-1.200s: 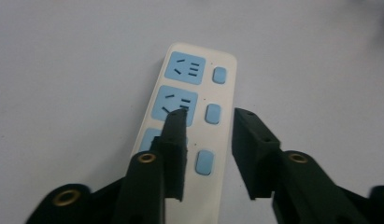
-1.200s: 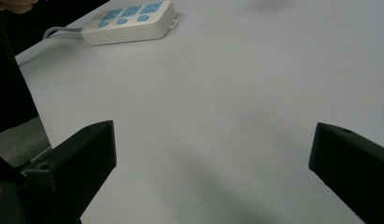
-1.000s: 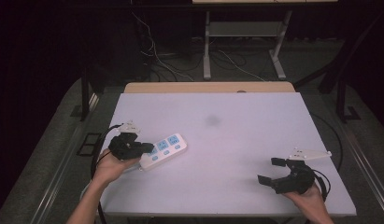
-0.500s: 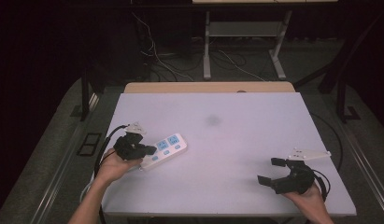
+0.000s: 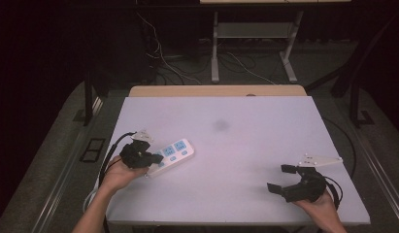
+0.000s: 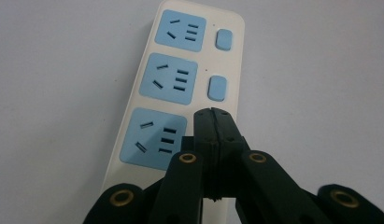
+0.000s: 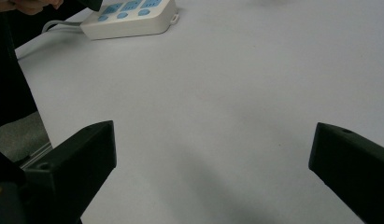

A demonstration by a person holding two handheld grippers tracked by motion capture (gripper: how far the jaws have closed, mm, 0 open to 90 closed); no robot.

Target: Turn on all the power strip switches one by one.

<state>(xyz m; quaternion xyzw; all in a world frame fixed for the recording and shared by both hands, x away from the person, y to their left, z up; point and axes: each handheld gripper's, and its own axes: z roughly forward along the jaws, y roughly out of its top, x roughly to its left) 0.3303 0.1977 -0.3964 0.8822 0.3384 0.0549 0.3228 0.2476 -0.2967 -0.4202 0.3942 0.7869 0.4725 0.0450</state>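
A white power strip (image 5: 172,154) with three blue sockets and blue switches lies on the left part of the white table (image 5: 236,121). My left gripper (image 5: 156,158) is shut, its tips over the strip's near end. In the left gripper view the strip (image 6: 180,70) runs away from me and the closed tips of the left gripper (image 6: 212,112) sit over the spot beside the nearest socket, below the second switch (image 6: 216,87). My right gripper (image 5: 283,178) rests at the table's right front, open and holding nothing. In its own view the right gripper (image 7: 213,154) looks toward the strip (image 7: 133,16).
A pale wooden board (image 5: 216,91) borders the table's far edge. Beyond it stands a metal frame (image 5: 250,34) with cables on the dark floor. A faint grey smudge (image 5: 220,125) marks the table's middle. The strip's white cord (image 7: 54,25) trails off the left edge.
My left hand has shifted slightly toward the strip, bringing its closed tips over the strip's near end. The right hand has not moved.
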